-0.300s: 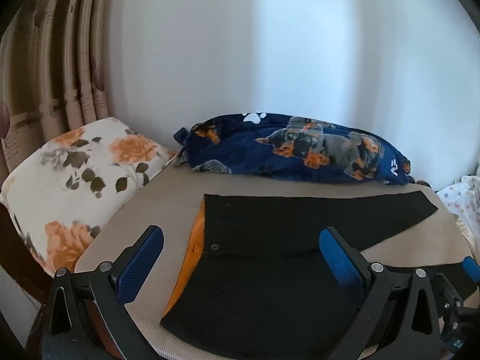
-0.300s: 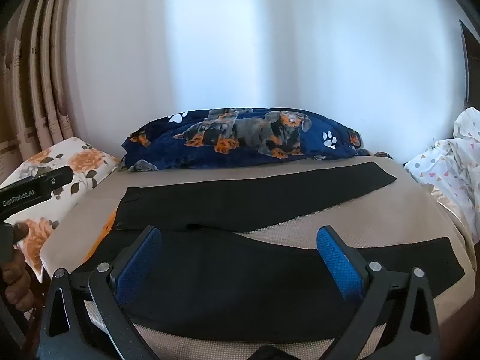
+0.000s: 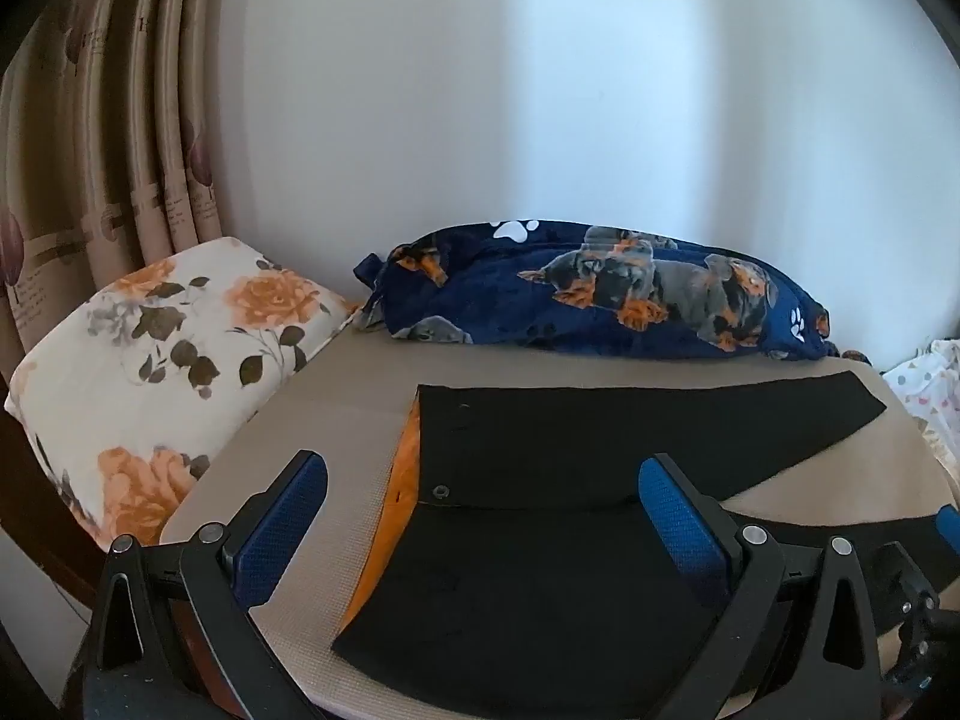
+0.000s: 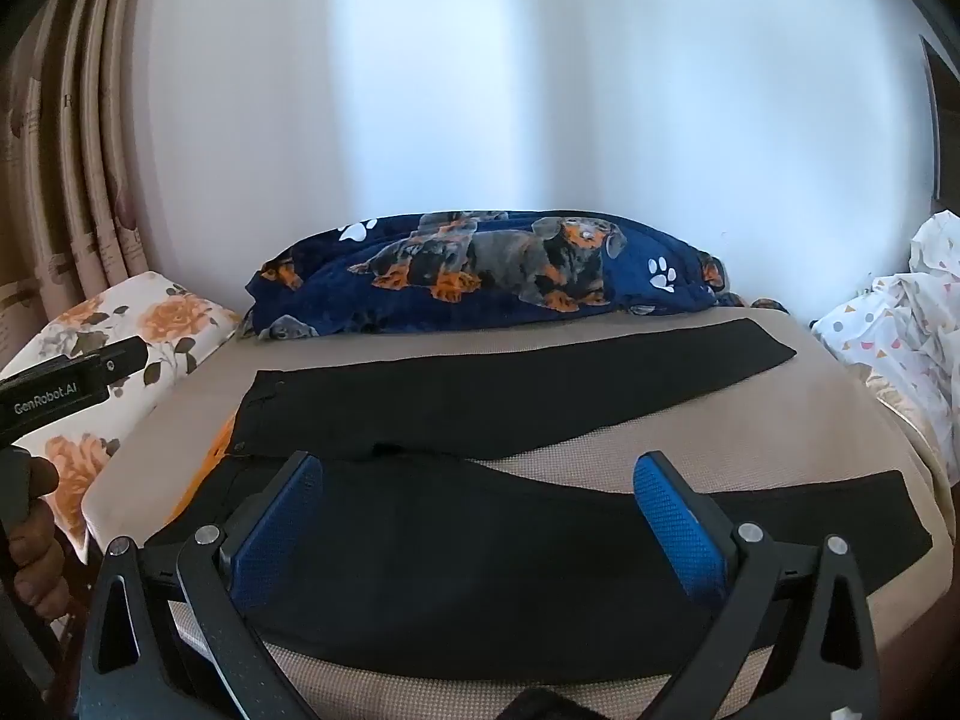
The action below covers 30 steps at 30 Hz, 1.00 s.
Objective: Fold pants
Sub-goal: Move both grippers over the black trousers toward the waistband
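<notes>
From the left wrist view, the left gripper (image 3: pixel 483 504) is hovering with its jaws spread wide and nothing between them, just above the waist end of the black pants (image 3: pixel 540 570). The pants are lying flat on the beige surface (image 3: pixel 336 420) — orange lining showing at the waist edge.

From the right wrist view, the right gripper (image 4: pixel 477 510) is also gaping wide and holding nothing — poised over the nearer leg of the pants (image 4: pixel 480 540), whose two legs are lying apart.
</notes>
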Each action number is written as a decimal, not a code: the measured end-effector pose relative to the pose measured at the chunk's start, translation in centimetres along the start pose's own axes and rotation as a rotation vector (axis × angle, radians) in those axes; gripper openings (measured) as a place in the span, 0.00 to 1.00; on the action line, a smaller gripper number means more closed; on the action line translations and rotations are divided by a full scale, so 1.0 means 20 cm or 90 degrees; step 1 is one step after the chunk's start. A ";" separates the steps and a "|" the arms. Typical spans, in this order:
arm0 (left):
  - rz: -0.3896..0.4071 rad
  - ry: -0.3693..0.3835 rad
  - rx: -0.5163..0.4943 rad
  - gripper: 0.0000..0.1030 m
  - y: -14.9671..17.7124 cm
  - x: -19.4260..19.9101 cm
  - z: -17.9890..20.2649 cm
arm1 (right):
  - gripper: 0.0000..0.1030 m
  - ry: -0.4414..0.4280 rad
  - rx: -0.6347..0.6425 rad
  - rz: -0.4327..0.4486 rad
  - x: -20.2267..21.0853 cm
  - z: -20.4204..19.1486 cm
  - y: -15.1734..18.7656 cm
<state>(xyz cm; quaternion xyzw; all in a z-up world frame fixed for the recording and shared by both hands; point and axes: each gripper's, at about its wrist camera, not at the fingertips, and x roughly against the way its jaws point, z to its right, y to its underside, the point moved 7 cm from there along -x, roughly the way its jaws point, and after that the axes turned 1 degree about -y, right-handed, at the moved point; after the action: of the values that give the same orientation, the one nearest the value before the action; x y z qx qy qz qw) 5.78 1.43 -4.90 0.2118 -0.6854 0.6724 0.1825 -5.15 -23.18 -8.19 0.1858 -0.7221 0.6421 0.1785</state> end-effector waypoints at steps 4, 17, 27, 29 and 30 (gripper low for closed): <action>-0.006 0.000 -0.001 1.00 0.02 -0.01 0.00 | 1.00 -0.001 -0.002 -0.003 -0.02 0.01 -0.01; -0.039 -0.004 -0.003 1.00 0.07 -0.08 -0.03 | 1.00 -0.003 -0.009 -0.020 -0.03 0.01 0.02; -0.079 -0.007 0.007 1.00 0.11 -0.17 -0.05 | 1.00 -0.004 -0.010 -0.025 -0.04 0.01 0.04; -0.082 -0.012 -0.001 1.00 0.11 -0.19 -0.05 | 1.00 -0.002 -0.007 -0.026 -0.04 0.00 0.06; -0.084 -0.010 -0.004 1.00 0.11 -0.20 -0.05 | 1.00 -0.003 -0.008 -0.027 -0.04 0.00 0.06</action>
<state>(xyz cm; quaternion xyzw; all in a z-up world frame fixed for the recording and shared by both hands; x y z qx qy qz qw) 8.02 2.58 -8.92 0.2613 -0.6733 0.6551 0.2218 -5.07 -23.07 -9.65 0.2011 -0.7222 0.6335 0.1915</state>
